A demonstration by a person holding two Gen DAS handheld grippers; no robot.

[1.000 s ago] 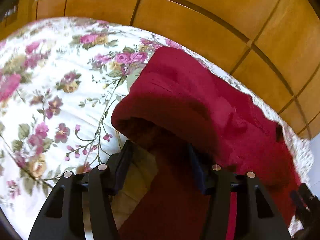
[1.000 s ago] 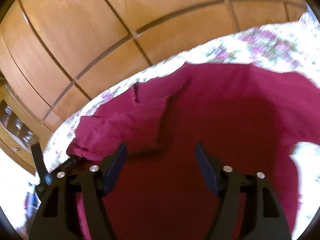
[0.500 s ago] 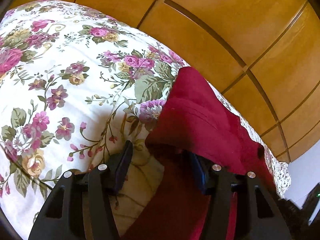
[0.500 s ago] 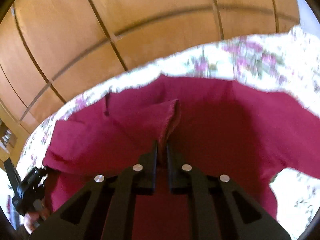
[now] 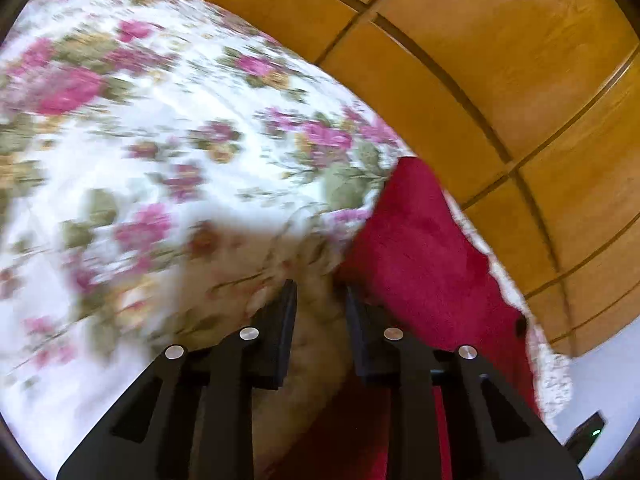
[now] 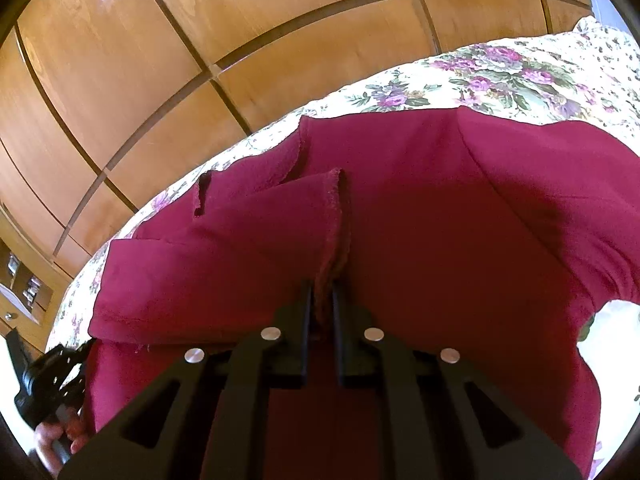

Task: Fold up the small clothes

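A dark red garment (image 6: 440,208) lies spread on a floral bedspread (image 6: 500,76). My right gripper (image 6: 320,292) is shut on a raised fold of the garment, which stands up as a ridge ahead of the fingers. In the left wrist view the garment (image 5: 420,248) lies at the right, on the bedspread (image 5: 160,140). My left gripper (image 5: 320,292) has its jaws close together over the bedspread at the garment's left edge; whether cloth is pinched between them is unclear. The left view is blurred.
A wooden panelled wall (image 6: 200,40) stands just behind the bed; it also shows in the left wrist view (image 5: 500,60). The left gripper and the hand holding it (image 6: 48,400) show at the lower left of the right wrist view.
My right gripper closed on a fold of the red garment and lifted it. My left gripper's jaws narrowed, and it moved to the garment's left edge.
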